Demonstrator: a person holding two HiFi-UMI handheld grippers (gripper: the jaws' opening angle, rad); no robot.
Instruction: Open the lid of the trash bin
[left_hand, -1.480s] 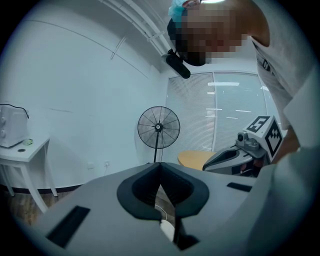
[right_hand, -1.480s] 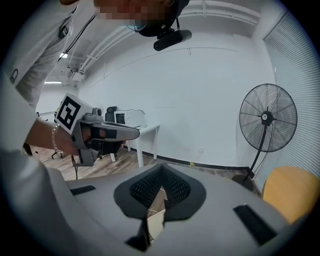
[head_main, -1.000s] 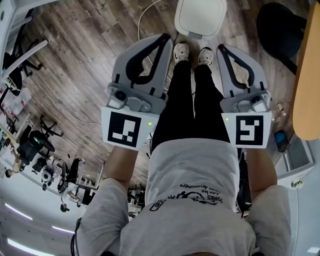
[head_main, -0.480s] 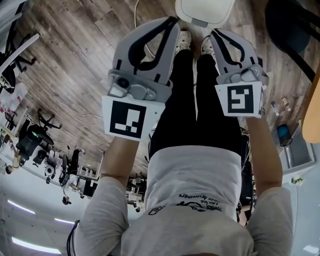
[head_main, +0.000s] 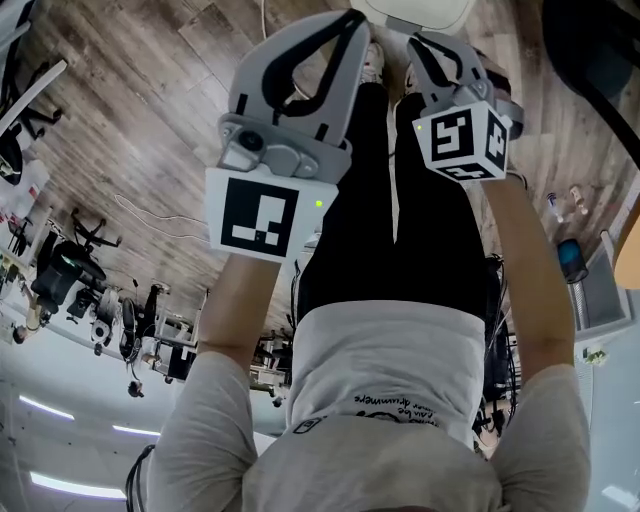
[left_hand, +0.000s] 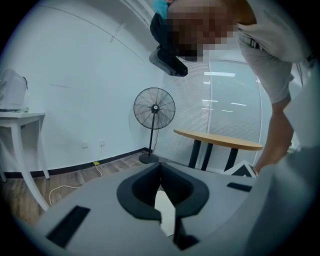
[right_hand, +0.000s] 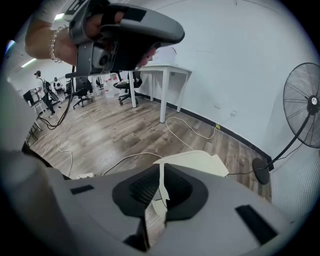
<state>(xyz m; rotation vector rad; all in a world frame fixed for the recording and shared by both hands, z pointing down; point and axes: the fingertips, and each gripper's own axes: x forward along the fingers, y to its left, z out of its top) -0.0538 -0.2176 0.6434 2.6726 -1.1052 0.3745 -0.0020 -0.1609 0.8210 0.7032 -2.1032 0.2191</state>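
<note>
Here the trash bin (head_main: 420, 10) stands on the wooden floor straight ahead of the person, with its pale lid down. Only its near edge shows at the top of the head view, so its long axis cannot be judged there. The part that shows is wider across than deep.

The right gripper (right_hand: 161, 169) is the nearer one. Its jaws are pressed together with nothing between them, and they point at the bin, whose cream lid shows just beyond their tips. The left gripper (left_hand: 161, 170) is also pressed together and empty. It is held beside the bin's near edge and angled up toward the room, so the bin is out of its view.

My reading is that the right gripper is better placed to reach the lid's near edge.

The person's shoes (head_main: 372, 68) sit just short of the bin, between the two grippers. A cable (right_hand: 192, 131) trails over the floor beyond the bin, and a standing fan (right_hand: 306, 112) is farther off. Nothing lies between the jaws and the lid.
</note>
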